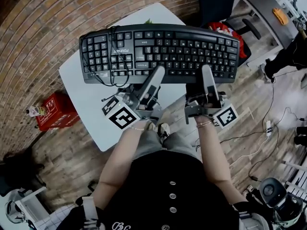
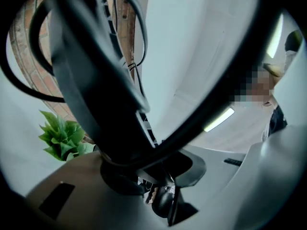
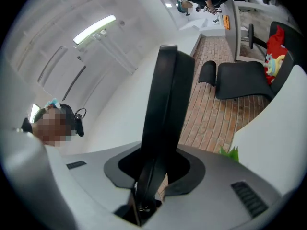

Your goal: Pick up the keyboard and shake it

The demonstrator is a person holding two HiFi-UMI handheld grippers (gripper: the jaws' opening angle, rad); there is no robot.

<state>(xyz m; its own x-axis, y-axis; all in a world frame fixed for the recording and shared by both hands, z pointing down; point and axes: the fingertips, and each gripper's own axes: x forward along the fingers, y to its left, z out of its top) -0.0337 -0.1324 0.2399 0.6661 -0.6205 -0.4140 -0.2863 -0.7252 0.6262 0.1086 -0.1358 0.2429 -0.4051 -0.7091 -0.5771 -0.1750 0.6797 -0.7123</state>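
The black keyboard (image 1: pixel 163 47) is held up over the white table (image 1: pixel 86 99), keys facing the head camera. Its black cable (image 1: pixel 111 47) lies looped over the left keys. My left gripper (image 1: pixel 156 76) is shut on the near edge left of centre. My right gripper (image 1: pixel 207 76) is shut on the same edge further right. In the left gripper view the keyboard (image 2: pixel 96 90) stands edge-on between the jaws of the left gripper (image 2: pixel 144 171), with the cable (image 2: pixel 211 99) arching across. In the right gripper view the keyboard (image 3: pixel 168 104) rises as a thin dark slab from the right gripper (image 3: pixel 153 176).
A red box (image 1: pixel 55 110) lies on the brick floor left of the table. A black chair (image 3: pixel 240 80) with a red item (image 1: pixel 223 28) stands behind the table on the right. Cables (image 1: pixel 268 123) trail over the floor at right. A green plant (image 2: pixel 62 135) shows beside the table.
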